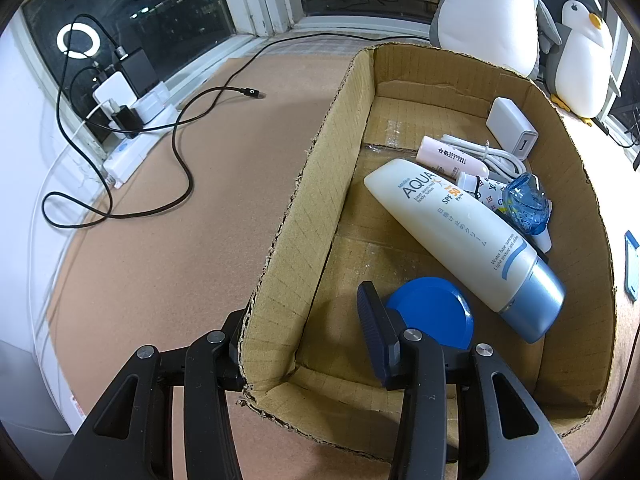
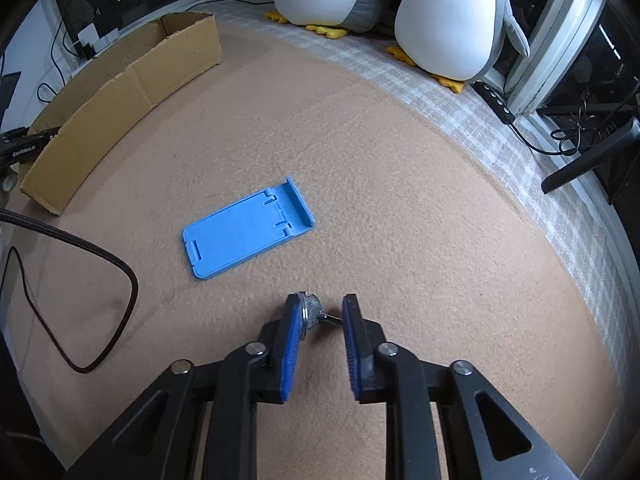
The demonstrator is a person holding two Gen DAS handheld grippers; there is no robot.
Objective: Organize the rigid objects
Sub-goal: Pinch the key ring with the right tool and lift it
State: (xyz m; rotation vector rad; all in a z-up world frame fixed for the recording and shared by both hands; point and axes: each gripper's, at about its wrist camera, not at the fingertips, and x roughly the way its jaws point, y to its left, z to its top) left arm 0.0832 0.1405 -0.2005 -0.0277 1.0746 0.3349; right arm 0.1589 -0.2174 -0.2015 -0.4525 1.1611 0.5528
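Note:
A cardboard box (image 1: 304,184) holds a white sunscreen tube (image 1: 460,236), a blue lid (image 1: 432,310), a pink tube (image 1: 448,156), a white charger (image 1: 512,128) with its cable and a clear blue piece (image 1: 524,204). My left gripper (image 1: 304,320) is open and straddles the box's left wall near the front corner, one finger (image 1: 376,328) inside, the other outside. My right gripper (image 2: 320,316) is open, its fingers on either side of a small metal knurled screw (image 2: 314,312) on the mat. A blue phone stand (image 2: 248,228) lies flat ahead of it.
The box also shows at the far left of the right wrist view (image 2: 120,92). A power strip with chargers (image 1: 128,112) and a black cable (image 1: 180,148) lie left of the box. Plush penguins (image 2: 452,20) stand at the back. A black cord loop (image 2: 80,300) lies left.

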